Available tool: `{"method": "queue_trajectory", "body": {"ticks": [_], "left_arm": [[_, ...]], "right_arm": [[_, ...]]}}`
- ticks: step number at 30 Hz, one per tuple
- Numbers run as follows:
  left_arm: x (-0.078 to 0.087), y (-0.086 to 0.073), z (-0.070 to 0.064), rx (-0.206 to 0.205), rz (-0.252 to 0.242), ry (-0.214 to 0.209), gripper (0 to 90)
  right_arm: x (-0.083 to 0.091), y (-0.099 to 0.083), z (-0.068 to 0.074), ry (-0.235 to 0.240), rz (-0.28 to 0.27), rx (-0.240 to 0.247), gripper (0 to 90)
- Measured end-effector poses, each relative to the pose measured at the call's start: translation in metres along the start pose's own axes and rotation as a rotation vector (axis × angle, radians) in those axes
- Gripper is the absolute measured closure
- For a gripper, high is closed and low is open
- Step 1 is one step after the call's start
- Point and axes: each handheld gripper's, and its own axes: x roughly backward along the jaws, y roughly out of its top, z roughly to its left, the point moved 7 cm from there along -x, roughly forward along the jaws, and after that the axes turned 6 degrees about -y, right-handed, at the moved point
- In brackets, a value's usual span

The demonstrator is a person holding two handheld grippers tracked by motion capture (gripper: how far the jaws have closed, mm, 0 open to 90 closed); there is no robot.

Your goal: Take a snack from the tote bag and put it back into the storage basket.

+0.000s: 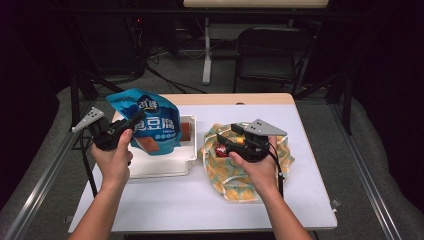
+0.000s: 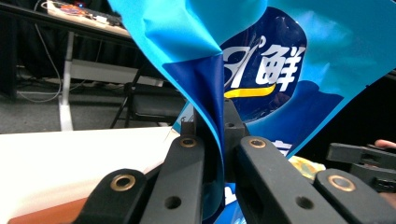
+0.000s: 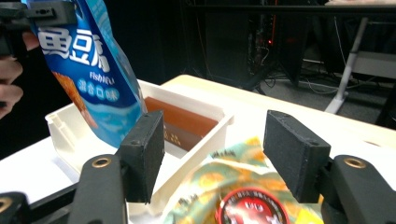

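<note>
Snack bag (image 1: 150, 122) held over white box (image 1: 185, 167), pinched at its edge by left gripper (image 2: 215, 140).
Slippage is risked by that thin grip; right gripper (image 3: 212, 161), jaws spread, is poised above patterned bag (image 1: 240, 182).

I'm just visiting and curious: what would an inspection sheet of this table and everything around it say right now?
Surface: white table, wooden strip along the far edge.
Job's things: blue snack bag held up over the white bin; a brown item lies inside the bin.
Clutter: yellow patterned bag on the table, with a red round label on it.
Grippers: left claw shut on the blue snack bag's edge; right claw open above the yellow patterned bag.
Cables: black cable trails from the right claw.
Surroundings: dark room, black chair, grey floor.
</note>
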Motion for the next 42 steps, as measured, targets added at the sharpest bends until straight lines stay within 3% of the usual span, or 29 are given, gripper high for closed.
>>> {"method": "queue_trajectory", "body": {"ticks": [5,11,18,27,36,42], "left_arm": [[0.005,-0.003,0.017,0.011,-0.007,0.004,90.0],[0.012,-0.007,0.036,0.013,-0.008,0.041,90.0],[0.015,-0.012,0.055,0.016,-0.012,0.072,90.0],[0.014,-0.017,0.072,0.021,-0.02,0.083,90.0],[0.016,-0.024,0.084,0.011,0.007,0.101,89.9],[0.019,-0.03,0.093,0.032,0.016,0.11,89.9]], "right_arm": [[0.008,-0.015,-0.009,-0.023,0.008,-0.009,37.5],[0.016,-0.032,-0.024,-0.045,0.023,-0.048,37.6],[0.022,-0.042,-0.03,-0.067,0.031,-0.043,37.6],[0.024,-0.052,-0.035,-0.078,0.039,-0.062,38.3],[0.023,-0.059,-0.039,-0.096,0.055,-0.065,38.7],[0.025,-0.062,-0.042,-0.104,0.058,-0.075,39.1]]}}
